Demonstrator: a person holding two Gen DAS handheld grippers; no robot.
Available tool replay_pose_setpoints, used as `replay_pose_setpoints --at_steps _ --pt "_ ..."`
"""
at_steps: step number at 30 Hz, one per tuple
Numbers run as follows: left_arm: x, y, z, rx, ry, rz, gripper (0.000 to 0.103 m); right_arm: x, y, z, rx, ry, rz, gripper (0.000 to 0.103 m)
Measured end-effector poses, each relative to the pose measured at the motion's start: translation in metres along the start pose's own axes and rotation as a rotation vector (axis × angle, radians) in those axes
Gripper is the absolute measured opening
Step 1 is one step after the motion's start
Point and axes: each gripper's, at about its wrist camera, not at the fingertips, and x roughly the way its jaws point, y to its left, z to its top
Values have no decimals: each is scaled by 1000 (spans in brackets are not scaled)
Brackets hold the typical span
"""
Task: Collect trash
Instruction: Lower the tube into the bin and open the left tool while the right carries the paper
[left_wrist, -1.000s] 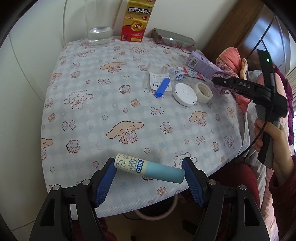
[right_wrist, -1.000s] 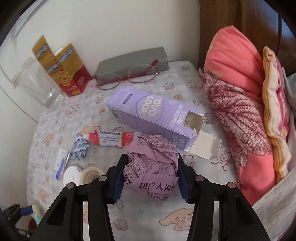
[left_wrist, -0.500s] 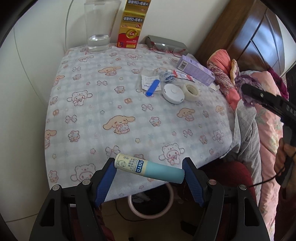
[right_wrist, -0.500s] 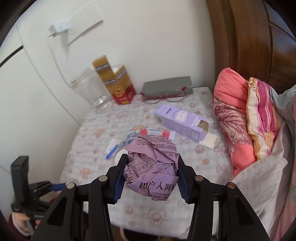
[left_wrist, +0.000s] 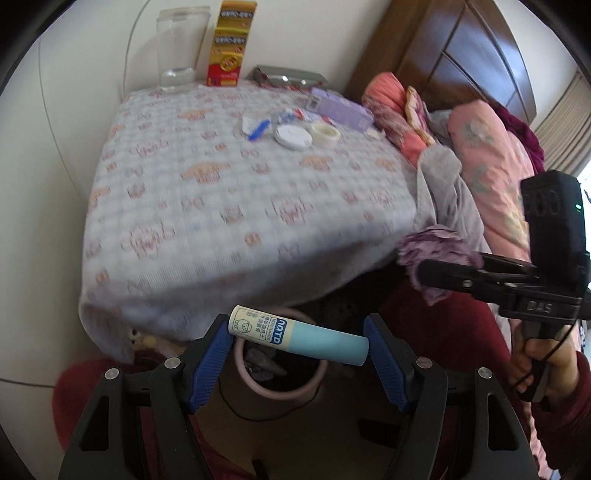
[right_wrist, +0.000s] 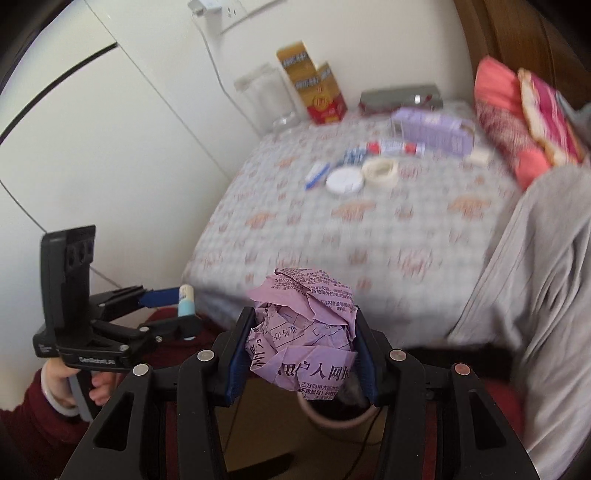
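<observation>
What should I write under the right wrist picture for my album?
Right gripper clamps a crumpled purple paper ball above a pink bin, beside the cartoon-print table.

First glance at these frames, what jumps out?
The crumpled purple paper ball clamped in the right gripper, hanging above the pink bin on the floor. Next, the blue tube held crosswise in the left gripper, over the same bin beside the cartoon-print table.

Both wrist views look steeply down past their own fingers, close above a pink bin (left_wrist: 280, 384) (right_wrist: 332, 421) beside the bed. Each catches the other gripper sideways; both share the patterned blanket (left_wrist: 221, 192) (right_wrist: 369, 229).
</observation>
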Motion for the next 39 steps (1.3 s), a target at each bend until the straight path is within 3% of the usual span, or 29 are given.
replay_pose_setpoints --at_steps 7,20,28,39 --pt "42 -15 -38 21 126 38 74 38 -14 -49 120 82 49 48" --pt "140 -22 -36 -86 211 86 74 17 -28 -56 192 -33 31 49" --pt "169 -22 -39 -95 261 127 74 15 -39 -58 243 -46 49 49" --pt "177 -19 -40 -100 281 165 74 14 -39 -59 247 -61 55 49"
